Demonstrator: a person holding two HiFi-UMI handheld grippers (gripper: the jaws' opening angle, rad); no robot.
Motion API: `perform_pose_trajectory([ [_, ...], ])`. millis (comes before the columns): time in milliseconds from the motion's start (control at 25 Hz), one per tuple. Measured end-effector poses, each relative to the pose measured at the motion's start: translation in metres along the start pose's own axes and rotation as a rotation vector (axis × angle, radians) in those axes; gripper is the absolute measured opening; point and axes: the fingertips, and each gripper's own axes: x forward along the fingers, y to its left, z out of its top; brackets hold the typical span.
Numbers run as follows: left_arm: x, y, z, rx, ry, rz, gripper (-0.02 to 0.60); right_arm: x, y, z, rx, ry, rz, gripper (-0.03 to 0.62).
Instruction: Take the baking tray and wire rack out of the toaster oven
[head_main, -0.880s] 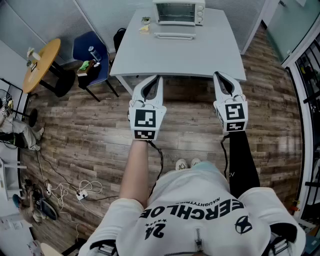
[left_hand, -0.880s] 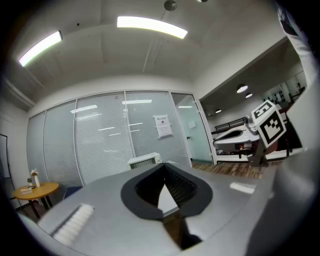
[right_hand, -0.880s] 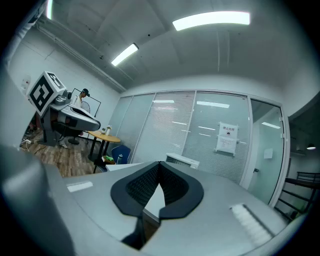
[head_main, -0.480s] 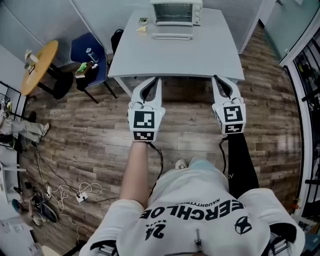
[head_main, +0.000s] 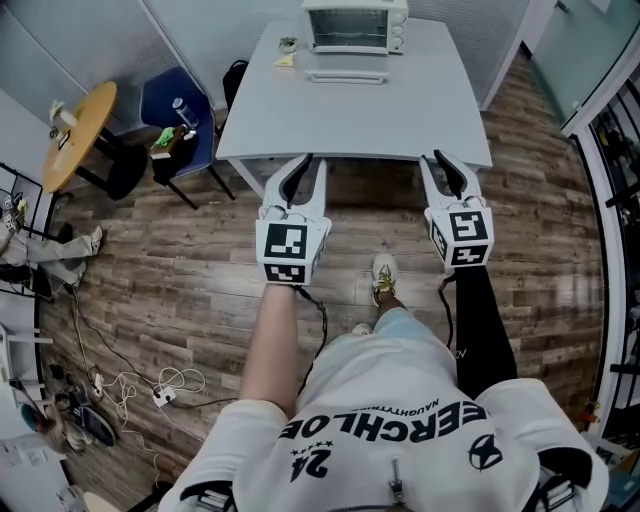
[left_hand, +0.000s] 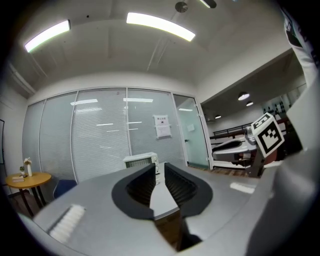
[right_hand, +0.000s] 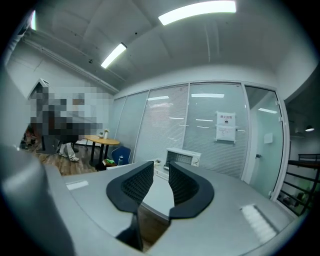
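Wood floor (head_main: 180, 260) underfoot, grey worktop (head_main: 350, 110) ahead at 12 o'clock, toaster oven (head_main: 356, 24) at its far edge. Baking tray and wire rack not visible, presumably inside the oven. Pale flat strip (head_main: 347, 75) just in front of it, cannot tell if it's the dropped door. Left tongs (head_main: 308, 160) clenched, empty. Right tongs (head_main: 440, 158) slightly parted, empty. Both level, at the worktop's near edge, well apart from the oven. Step: approach. Walk in close, square to the oven front, release both tongs before reaching, check the door first.
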Motion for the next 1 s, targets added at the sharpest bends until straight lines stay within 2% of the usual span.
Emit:
perform_pose_trajectory([
  [480,0.058,0.016,-0.003,-0.024,-0.011,0.017,0.061,0.052,-0.036,-0.016,0.022,0.002,-0.010,0.078],
  [1000,0.153,0.054,-0.007,-0.019,0.014,0.024,0.061,0.143,-0.077,-0.027,0.042,0.021,0.018,0.078],
])
